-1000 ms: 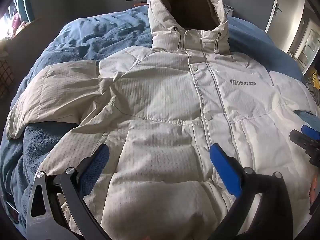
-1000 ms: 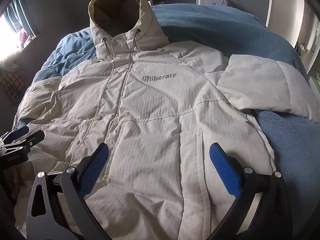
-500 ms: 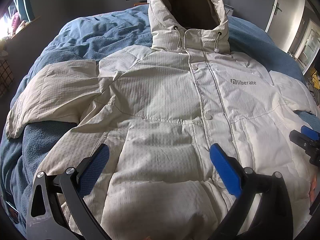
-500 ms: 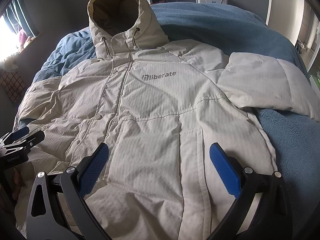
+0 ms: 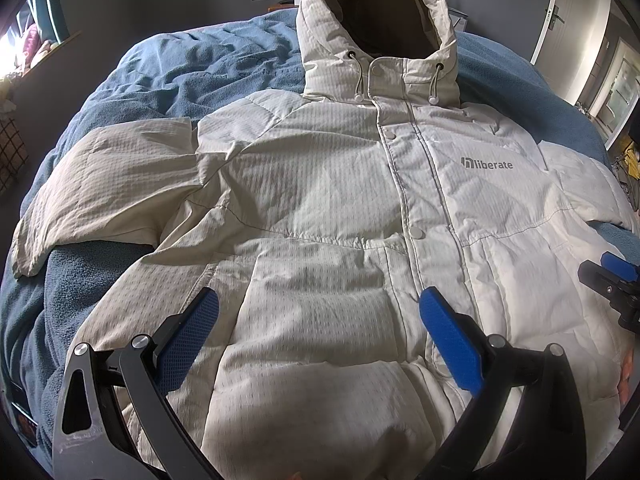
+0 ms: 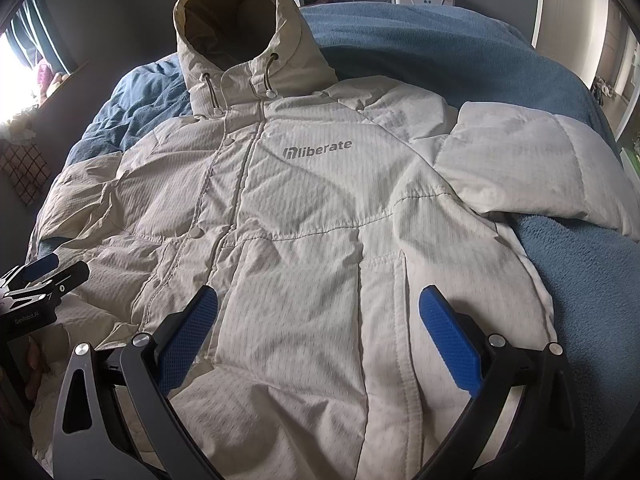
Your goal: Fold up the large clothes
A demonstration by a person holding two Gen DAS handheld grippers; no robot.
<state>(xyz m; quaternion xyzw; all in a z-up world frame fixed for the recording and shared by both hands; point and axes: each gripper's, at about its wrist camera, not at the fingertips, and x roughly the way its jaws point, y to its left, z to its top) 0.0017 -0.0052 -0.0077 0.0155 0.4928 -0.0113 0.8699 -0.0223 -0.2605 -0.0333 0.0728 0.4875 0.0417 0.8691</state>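
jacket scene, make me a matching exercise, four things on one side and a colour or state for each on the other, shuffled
Things:
1. jacket
2. blanket
3. hood
4. left hand-held gripper

States:
A. blue, spread under the garment
B. open, nothing between its pads
C. cream, lying front up and closed, sleeves spread out
D. open toward the camera, dark lining showing

Pairs: 1-C, 2-A, 3-D, 4-B

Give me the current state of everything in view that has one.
jacket: flat on the blue blanket, front up, snapped shut, unfolded
hood: open, extended
sleeves: spread outward
left gripper: open, empty, above hem
right gripper: open, empty, above hem
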